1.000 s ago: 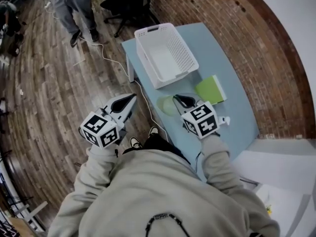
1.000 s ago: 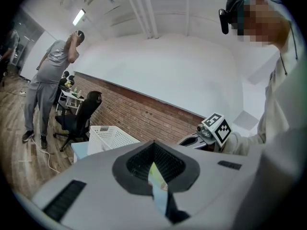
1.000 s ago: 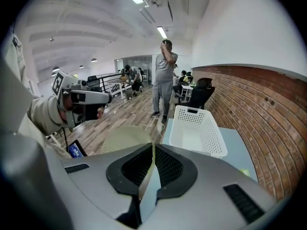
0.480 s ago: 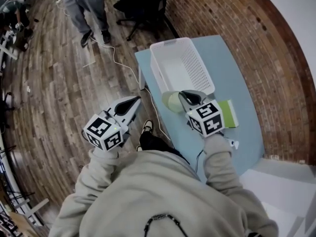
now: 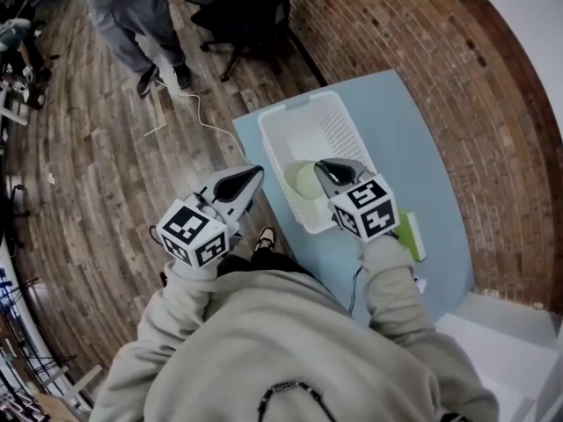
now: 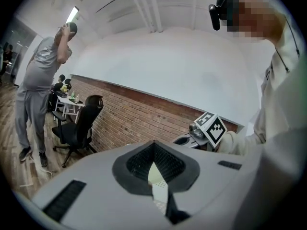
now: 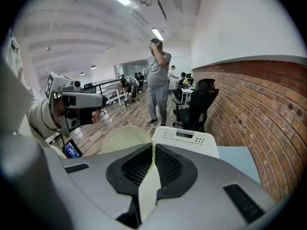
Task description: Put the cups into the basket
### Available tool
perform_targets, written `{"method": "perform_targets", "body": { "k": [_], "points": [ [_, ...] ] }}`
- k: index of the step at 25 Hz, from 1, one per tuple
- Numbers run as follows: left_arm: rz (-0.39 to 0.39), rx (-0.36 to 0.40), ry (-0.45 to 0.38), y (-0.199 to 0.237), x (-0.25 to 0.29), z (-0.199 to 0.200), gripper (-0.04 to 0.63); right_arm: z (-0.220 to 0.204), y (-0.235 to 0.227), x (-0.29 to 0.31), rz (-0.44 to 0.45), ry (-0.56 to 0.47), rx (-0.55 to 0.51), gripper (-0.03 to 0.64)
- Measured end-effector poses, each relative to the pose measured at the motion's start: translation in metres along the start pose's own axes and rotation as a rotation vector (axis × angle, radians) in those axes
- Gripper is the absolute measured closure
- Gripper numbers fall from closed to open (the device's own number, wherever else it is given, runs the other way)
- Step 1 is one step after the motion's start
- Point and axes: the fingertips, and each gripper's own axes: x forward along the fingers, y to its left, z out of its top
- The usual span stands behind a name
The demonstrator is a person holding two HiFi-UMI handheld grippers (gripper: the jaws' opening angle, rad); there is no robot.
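While the right gripper (image 5: 322, 169) pinches the cup (image 5: 303, 182) by its rim, the cup hangs over the basket (image 5: 296, 108).
Left gripper (image 5: 254, 173) jaws are pressed together on nothing, beyond the table's (image 5: 415, 148) left edge.

Cup over basket
Pale green cup (image 5: 302, 181), its thin textured wall pinched in the right claw (image 5: 327, 169), hangs over the near end of the basket (image 5: 338, 123). The white, perforated basket stands upright on the blue tabletop (image 5: 415, 152), by its left edge.
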Motion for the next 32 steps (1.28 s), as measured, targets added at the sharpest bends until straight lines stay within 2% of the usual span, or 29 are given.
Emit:
{"method": "perform_targets", "body": {
  "k": [7,11,16,19,27,32],
  "points": [
    [-0.054,-0.012,0.04,0.04,0.033,0.016,0.598,0.028,-0.029,0.024,-0.037,-0.008,0.046,0.586],
    [-0.112,-0.022,0.061,0.058,0.06,0.021,0.598,0.033,-0.048,0.028,-0.093,-0.001,0.083,0.586],
    [-0.168,0.0,0.069,0.071,0.08,0.036,0.6,0.032,-0.06,0.03,-0.146,0.017,0.124,0.586],
    [-0.165,0.0,0.05,0.078,0.084,0.042,0.6,0.034,-0.062,0.032,-0.16,0.027,0.131,0.586],
    [-0.185,-0.014,0.07,0.08,0.096,0.027,0.6,0.018,-0.076,0.05,-0.152,0.085,0.126,0.586],
    [-0.138,-0.025,0.065,0.09,0.091,0.02,0.6,0.001,-0.083,0.079,-0.11,0.144,0.106,0.586]
  ]
}}
